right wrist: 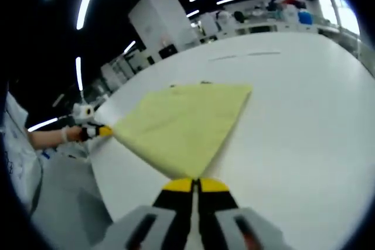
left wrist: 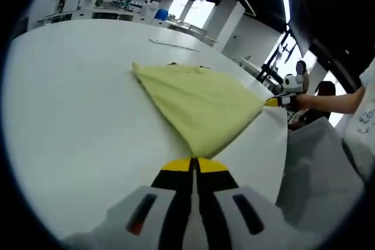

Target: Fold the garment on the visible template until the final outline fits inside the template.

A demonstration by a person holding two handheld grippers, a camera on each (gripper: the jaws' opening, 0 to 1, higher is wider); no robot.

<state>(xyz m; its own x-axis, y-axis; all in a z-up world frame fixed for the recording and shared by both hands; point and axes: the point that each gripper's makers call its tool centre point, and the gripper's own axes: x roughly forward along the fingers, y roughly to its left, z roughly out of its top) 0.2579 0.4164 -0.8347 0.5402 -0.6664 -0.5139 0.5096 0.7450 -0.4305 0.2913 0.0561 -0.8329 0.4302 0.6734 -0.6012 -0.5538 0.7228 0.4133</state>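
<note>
The template isn't really visible, the yellow garment covers nearly all of it, just tiny dark bits peeking past the far edge. Each corner of the cloth vanishes between a hand-held gripper's closed jaws. Stuff on the far benches is too small and blurry to identify.

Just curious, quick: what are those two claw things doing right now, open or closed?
Left gripper: shut on a corner of the yellow garment.
Right gripper: shut on another corner of it.
</note>
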